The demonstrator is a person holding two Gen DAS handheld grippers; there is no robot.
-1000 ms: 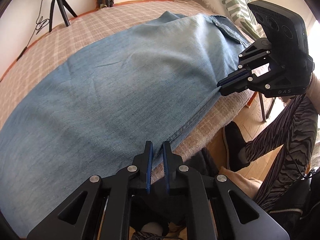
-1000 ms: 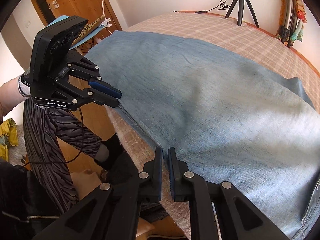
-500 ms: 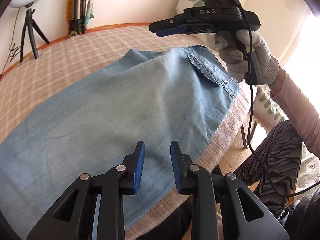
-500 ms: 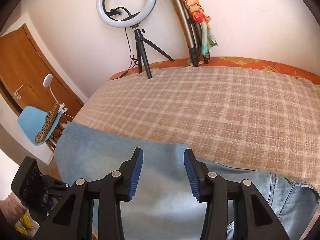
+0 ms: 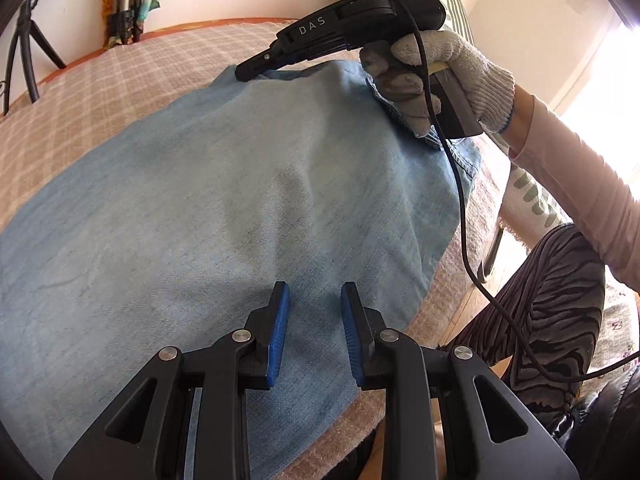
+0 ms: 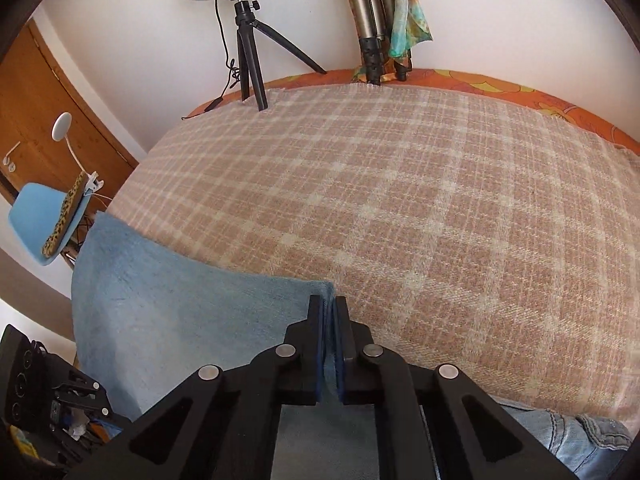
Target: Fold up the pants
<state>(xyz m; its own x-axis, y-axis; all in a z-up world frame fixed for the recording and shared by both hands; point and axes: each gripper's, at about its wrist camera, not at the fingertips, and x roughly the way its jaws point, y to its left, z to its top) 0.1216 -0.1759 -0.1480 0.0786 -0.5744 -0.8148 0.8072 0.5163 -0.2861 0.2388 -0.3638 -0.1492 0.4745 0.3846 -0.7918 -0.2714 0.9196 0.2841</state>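
Light blue denim pants [image 5: 240, 200] lie spread flat on a plaid bed cover, with the waist and a pocket at the right. My left gripper [image 5: 314, 320] hovers open over the near part of the pants, close to their near edge, and only denim shows in the gap below. My right gripper [image 6: 328, 308] is shut on the far edge of the pants [image 6: 180, 312], with a strip of denim pinched between its pads. In the left wrist view the right gripper [image 5: 246, 74] reaches across the fabric, held by a gloved hand [image 5: 452, 68].
The beige plaid cover [image 6: 440, 220] stretches beyond the pants to the wall. A ring light on a tripod [image 6: 248, 52] and bundled stands with a scarf [image 6: 384, 20] line the far side. A blue chair [image 6: 36, 216] is at the left. A person's striped trouser leg [image 5: 552, 300] stands by the near bed edge.
The right gripper swung from the near edge of the pants across to their far edge, opened wide, then shut on the denim. The left gripper opened a little and moved over the fabric.
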